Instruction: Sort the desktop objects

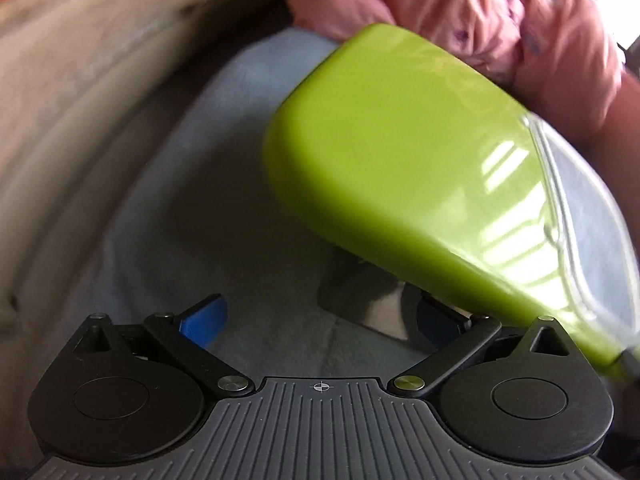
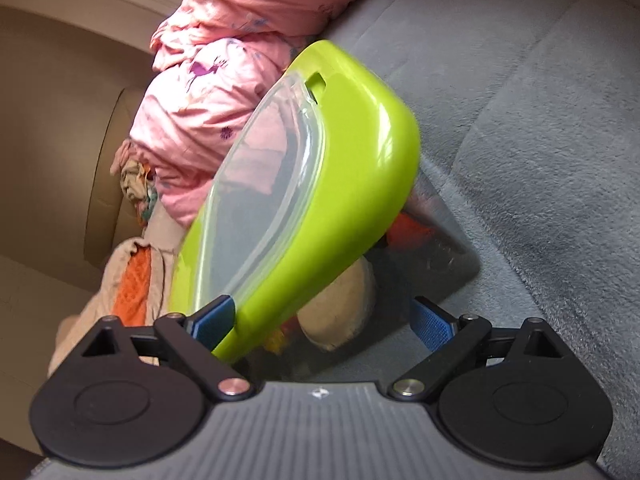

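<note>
A: Green and glossy, one lidded box (image 2: 320,184) is seen tilted above grey fabric (image 2: 540,140), seemingly lifted for sorting.

B: How is it held?

A: The right tongs (image 2: 324,320) are spread wide, one pad touching the box; a grip cannot be confirmed. The left tongs (image 1: 320,320) are released, empty. One pink bundle (image 2: 224,80) is counted beside.

A grey fleece blanket (image 2: 540,128) is covering the supporting surface, with a crumpled pink cloth (image 2: 224,92) lying on it beside a clear container (image 2: 444,240).
</note>
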The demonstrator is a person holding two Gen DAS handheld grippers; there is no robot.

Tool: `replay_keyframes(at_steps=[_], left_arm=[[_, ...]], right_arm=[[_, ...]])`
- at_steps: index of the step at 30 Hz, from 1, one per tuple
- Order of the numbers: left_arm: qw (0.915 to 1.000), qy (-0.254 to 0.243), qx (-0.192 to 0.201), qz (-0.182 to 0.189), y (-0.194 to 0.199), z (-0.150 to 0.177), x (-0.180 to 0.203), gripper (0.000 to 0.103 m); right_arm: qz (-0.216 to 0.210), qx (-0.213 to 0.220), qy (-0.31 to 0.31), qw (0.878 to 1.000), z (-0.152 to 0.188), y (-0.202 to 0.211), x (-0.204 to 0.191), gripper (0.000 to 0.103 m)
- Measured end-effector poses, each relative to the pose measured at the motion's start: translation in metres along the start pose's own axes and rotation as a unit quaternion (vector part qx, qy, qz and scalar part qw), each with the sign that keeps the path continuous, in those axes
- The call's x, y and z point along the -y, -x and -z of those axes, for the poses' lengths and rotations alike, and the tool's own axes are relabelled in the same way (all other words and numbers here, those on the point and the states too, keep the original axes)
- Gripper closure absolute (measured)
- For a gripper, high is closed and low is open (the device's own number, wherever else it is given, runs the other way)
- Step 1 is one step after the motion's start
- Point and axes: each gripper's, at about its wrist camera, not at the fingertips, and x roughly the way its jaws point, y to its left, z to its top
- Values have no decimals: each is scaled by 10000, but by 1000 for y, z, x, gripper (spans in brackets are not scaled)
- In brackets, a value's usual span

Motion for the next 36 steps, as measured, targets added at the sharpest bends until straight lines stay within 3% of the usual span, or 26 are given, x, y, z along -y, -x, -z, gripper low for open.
replay_keyframes(at_steps=[3,5,7,8,10,12,14,16,19,21,23,26,30,33,36], left_arm=[[9970,433,-322,559,5,0,-13,0],[9925,781,-267,905,21,8,-26,0],[9834,1139,99,1412,47,14,-46,0],[9810,1210,338,1481,57,14,-54,0],[9799,1501,795,1046,67,5,-68,0],[9796,1729,818,622,60,-19,-74,0],[9754,1987,532,793,39,-44,-73,0],[9666,2145,268,1374,16,-62,-66,0],[9653,1943,-2,1743,-21,-72,-38,0],[9640,1861,-131,1892,-35,-75,-28,0],[9682,1678,-157,1850,-42,-73,-19,0],[9702,1433,-108,1953,-34,-62,-22,0],[9557,1521,-386,2488,-32,-52,-20,0],[9655,1164,-264,2314,-30,-48,-2,0],[9699,1034,-199,2196,-32,-48,4,0]], right_arm=[[69,129,144,9998,-1,7,-3,10],[108,223,190,9995,-3,21,-8,10],[26,348,247,9991,-7,42,-12,10],[-19,511,319,9982,-8,55,-14,10],[108,868,504,9949,-15,73,-15,8],[406,1022,691,9915,-29,72,-17,8],[548,907,706,9919,-47,57,-20,10],[546,898,831,9910,-62,43,-22,11],[526,933,1064,9885,-83,23,-27,11],[394,753,1067,9907,-99,10,-23,17],[341,371,874,9949,-112,-4,-15,39],[205,258,804,9962,-119,-15,-2,39],[155,338,1008,9942,-123,-20,-4,38],[128,415,1041,9936,-131,-25,-3,38],[106,516,1059,9930,-137,-28,-2,38]])
